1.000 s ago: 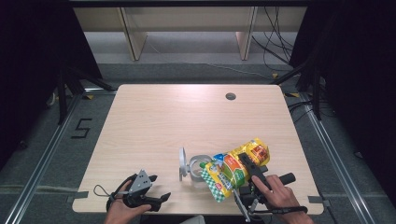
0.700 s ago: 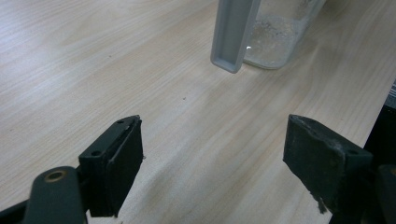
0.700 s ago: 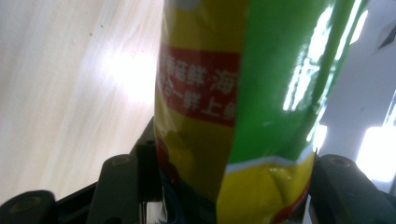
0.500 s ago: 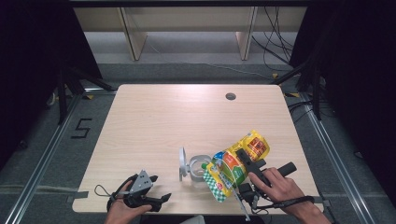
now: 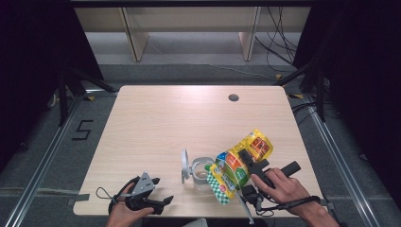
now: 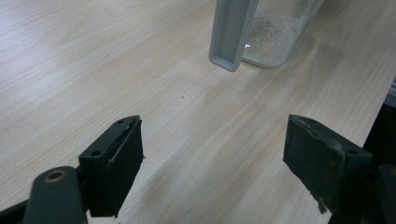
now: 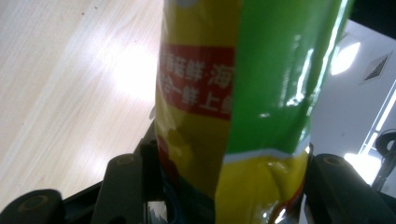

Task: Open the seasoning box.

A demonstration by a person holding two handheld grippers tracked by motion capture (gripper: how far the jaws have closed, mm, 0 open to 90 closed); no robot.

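Since a second ago, the snack bag (image 5: 239, 163) has tipped further over the clear container (image 5: 202, 170), and the right gripper (image 5: 246, 163) has just been closing its jaws a little on it. That gripper clamps the bag's middle, one black jaw on each side in the right gripper view, where the bag (image 7: 224, 107) rises between them. Its long axis runs slantwise across the table (image 5: 156, 123), yellow end away from the person, checkered end low over the container's mouth. The container stands upright, a thin layer of crumbs at its bottom (image 6: 275, 37), its grey lid (image 5: 184, 165) hinged up alongside. The left gripper (image 5: 158, 204) rests near the table's edge, jaws wide apart and empty.
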